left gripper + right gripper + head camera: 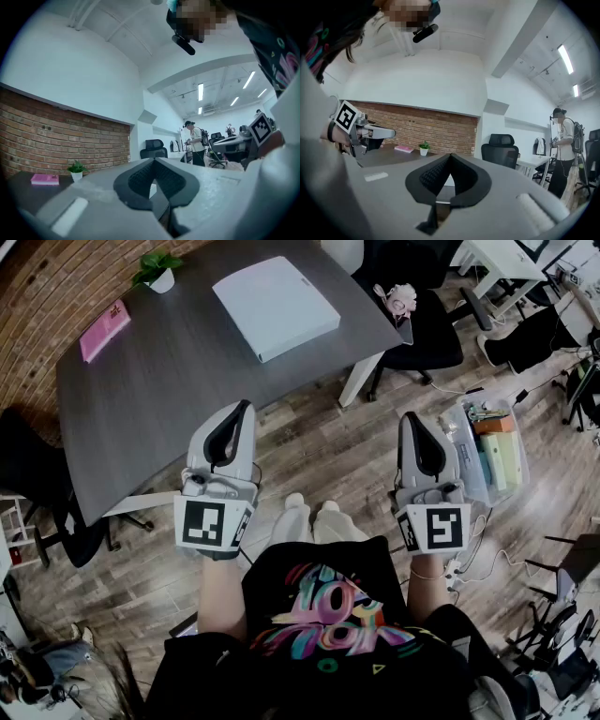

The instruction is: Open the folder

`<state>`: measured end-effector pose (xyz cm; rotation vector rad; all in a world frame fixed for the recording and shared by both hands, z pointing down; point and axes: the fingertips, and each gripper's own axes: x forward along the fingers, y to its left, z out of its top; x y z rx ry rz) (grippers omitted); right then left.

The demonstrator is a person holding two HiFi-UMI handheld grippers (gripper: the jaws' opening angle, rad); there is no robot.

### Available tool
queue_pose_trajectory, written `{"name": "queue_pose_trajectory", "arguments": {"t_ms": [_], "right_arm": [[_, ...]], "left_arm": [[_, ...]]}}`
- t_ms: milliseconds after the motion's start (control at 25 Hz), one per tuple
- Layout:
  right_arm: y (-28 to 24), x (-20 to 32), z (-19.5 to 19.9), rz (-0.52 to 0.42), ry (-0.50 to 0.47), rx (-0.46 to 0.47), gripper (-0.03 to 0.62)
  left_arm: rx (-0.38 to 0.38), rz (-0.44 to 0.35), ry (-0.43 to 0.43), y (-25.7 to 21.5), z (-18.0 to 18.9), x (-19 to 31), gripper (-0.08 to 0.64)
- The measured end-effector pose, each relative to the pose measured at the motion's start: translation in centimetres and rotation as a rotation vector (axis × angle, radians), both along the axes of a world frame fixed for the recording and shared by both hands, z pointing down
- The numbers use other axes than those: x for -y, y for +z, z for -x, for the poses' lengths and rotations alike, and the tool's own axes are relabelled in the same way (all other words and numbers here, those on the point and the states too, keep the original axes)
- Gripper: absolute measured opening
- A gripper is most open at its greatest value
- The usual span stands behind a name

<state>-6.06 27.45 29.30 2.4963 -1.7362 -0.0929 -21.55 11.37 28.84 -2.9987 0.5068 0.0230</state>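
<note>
- Both forearms reach straight forward from the torso, side by side and well apart. The grippers are held level and point toward 12 o'clock in the head view.
- Left gripper point(246, 409): marker cube point(212, 524) faces up at the wrist. Jaws pressed together with nothing between the pads, confirmed in the left gripper view point(154, 161). In the head view its tip overlaps the near edge of the table point(159, 390); contact can't be judged.
- Right gripper point(410, 418): jaws also pressed together and empty, per the right gripper view point(450, 157). It hangs over the wood floor, off the table's right end. A clear plastic bin point(489, 454) of small items sits on the floor just at its 3 o'clock.
- Folder point(277, 306): white, flat, cover down, on the far right part of the dark table. It is at 12 o'clock from the left gripper and well apart from both tools.
- Far left of the table: pink book point(104, 330) at 10 o'clock, potted plant point(157, 270) at 11.
- Black office chair point(422, 324) beyond the table's right corner.
</note>
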Motion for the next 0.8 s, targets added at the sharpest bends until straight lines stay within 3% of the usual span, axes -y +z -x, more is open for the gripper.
{"name": "queue_pose_trajectory", "arguments": {"t_ms": [800], "right_arm": [[1.2,-0.6,-5.2,-0.028,-0.072,0.056,0.0]], "left_arm": [[0.039,0.008,-0.111,1.6,-3.4,-0.1,0.001]]}}
